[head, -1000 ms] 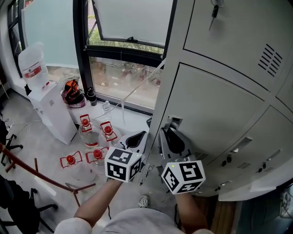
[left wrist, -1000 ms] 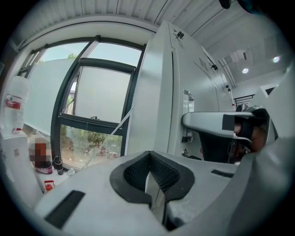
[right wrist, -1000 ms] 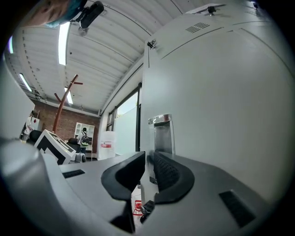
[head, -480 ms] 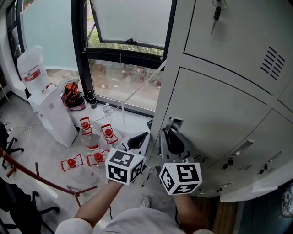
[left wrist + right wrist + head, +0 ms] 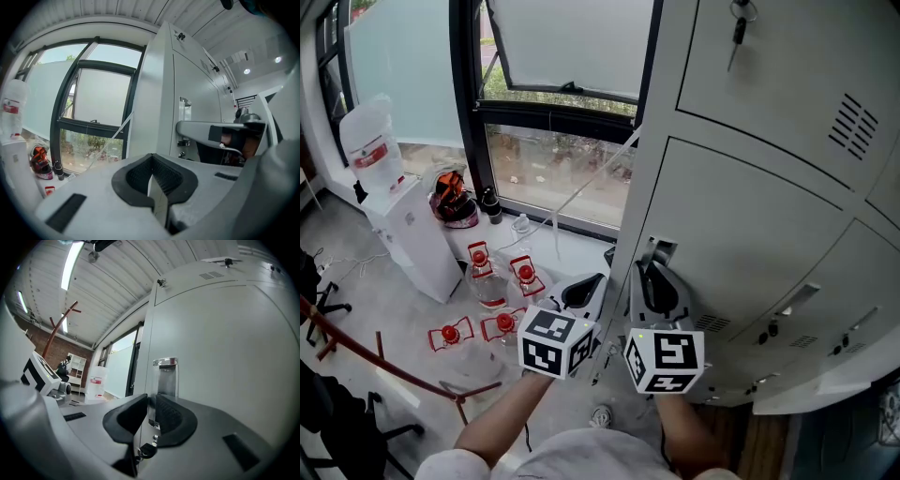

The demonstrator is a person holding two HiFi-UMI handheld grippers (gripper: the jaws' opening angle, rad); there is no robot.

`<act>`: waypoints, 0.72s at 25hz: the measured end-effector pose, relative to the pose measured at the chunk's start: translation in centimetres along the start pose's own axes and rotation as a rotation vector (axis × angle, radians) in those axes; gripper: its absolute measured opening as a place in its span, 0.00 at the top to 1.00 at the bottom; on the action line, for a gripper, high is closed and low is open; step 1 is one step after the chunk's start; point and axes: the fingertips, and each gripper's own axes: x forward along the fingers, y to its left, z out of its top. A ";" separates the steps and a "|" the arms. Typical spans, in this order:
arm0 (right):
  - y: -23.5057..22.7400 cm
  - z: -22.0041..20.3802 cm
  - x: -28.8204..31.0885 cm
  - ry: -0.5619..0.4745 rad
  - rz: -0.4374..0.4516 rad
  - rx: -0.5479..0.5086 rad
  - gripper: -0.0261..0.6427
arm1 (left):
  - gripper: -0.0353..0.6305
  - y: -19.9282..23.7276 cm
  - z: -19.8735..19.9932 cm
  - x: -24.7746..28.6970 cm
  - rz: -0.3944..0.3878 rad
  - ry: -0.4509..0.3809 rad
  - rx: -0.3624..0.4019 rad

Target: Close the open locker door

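Locker door [image 5: 741,234] fills mid-right of head view, lying about flush w/ neighbouring doors. Handle [image 5: 165,376] is a chrome strip, long axis vertical, at door's left edge. R gripper [image 5: 654,281] is on it at frame centre: jaws narrow, just opening, strip between pads. L gripper [image 5: 581,289] sits just left, off the door, jaws together, nothing in them.

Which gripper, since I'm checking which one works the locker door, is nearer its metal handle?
Right. The right gripper is at the handle, which sits between its opening jaws; the left gripper hangs off to the handle's left, shut, touching nothing.
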 end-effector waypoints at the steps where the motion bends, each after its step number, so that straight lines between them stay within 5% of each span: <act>1: 0.0 0.0 0.0 -0.001 -0.009 -0.016 0.89 | 0.94 0.0 -0.1 -0.1 0.002 0.002 -0.001; 18: 0.6 0.1 -1.4 -0.013 0.046 -0.059 0.86 | 0.94 -0.9 -0.7 -2.0 0.010 0.000 -0.013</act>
